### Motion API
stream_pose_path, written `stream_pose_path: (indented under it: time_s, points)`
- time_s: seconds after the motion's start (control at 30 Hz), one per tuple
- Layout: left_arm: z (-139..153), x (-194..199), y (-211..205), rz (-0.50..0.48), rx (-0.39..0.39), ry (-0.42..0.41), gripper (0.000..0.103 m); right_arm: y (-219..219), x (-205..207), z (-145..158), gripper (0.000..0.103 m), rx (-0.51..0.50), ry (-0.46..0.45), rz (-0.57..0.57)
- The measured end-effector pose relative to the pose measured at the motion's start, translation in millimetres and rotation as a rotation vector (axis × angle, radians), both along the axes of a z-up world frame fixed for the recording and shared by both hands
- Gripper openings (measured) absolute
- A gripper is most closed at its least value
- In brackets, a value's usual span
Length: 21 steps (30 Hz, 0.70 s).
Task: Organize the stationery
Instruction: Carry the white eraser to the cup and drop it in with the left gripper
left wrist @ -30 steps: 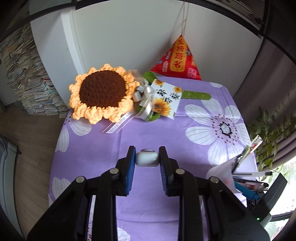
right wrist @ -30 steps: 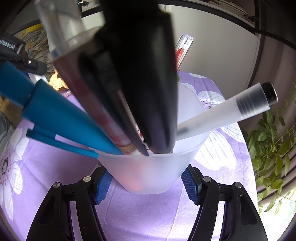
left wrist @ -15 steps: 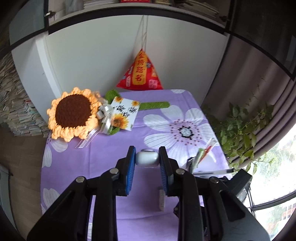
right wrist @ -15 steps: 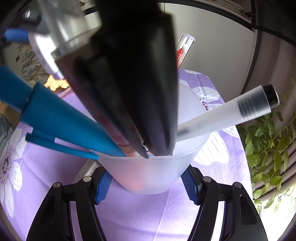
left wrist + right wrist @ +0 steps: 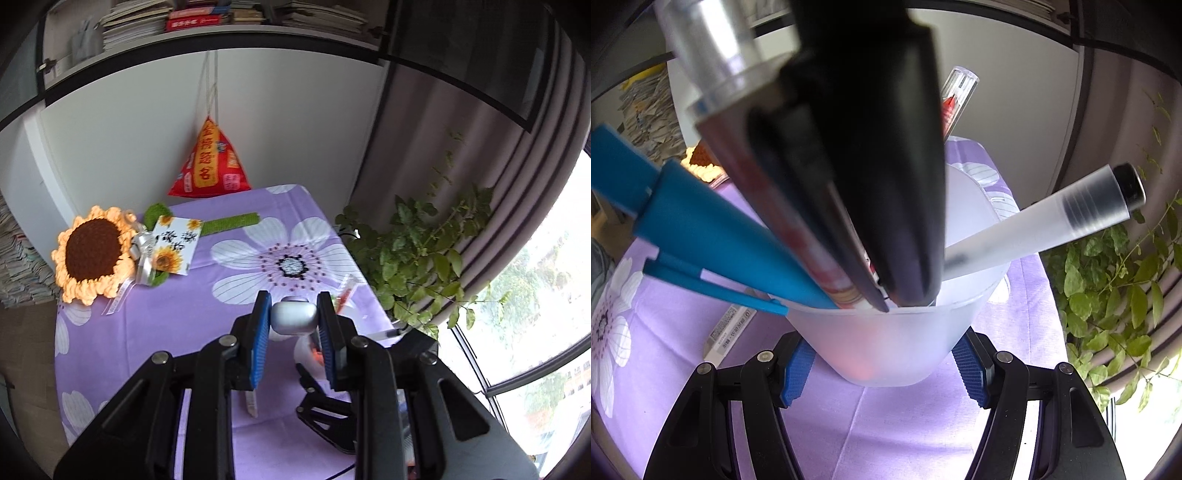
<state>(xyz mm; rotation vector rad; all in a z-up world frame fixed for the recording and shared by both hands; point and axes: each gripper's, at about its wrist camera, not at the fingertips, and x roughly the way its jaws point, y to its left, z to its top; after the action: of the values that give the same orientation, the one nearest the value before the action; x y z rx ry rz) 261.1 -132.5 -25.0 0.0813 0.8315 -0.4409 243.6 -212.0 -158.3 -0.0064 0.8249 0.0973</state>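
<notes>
Step in hand: transfer of a small item to the pen cup. The left hand-held gripper (image 5: 294,317) is clamped on a small rounded white-grey object (image 5: 294,316), possibly an eraser or correction tape; its exact kind cannot be told. The object sits between the blue pads (image 5: 260,332), clear of the purple floral cloth on the counter (image 5: 147,332).

The right hand-held gripper (image 5: 882,360) is closed on the lower wall of a frosted plastic cup (image 5: 886,339), one pad on each side. The cup holds a blue pen (image 5: 701,229), a frosted white pen (image 5: 1052,218), a clear pen with red content (image 5: 955,99) and a large dark item close to the lens. In the left wrist view the cup appears just below and behind the held object, partly hidden by the right-side finger.

A flat labelled stick, perhaps a ruler or a pen (image 5: 729,332), lies on the cloth just beside the cup.

Next move, as judged: bring the held object over the cup mouth, find a gap among the pens, then part the jaws. The crowded opening calls for careful alignment; the right grip should keep the cup steady.
</notes>
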Motion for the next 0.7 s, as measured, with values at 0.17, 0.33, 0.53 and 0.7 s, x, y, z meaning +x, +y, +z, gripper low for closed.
stream_pose_path:
  time_s: [0.17, 0.33, 0.53, 0.7]
  points:
    - [-9.6, -2.6, -20.0, -0.054, 0.02, 0.024, 0.023, -6.4, -1.4, -0.9, 0.069, 0.012, -0.001, 0.004]
    - [-24.3, 0.7, -31.5, -0.077, 0.043, 0.058, 0.023, -6.4, -1.0, -1.3, 0.069, 0.001, -0.002, 0.004]
    - [-37.4, 9.5, -41.2, -0.092, 0.07, 0.101, 0.023, -1.9, -1.9, -0.5, 0.069, -0.031, -0.007, -0.008]
    - [-48.8, 17.1, -53.6, -0.098, 0.109, 0.132, 0.024, -3.5, -1.6, 0.5, 0.069, -0.019, -0.004, -0.009]
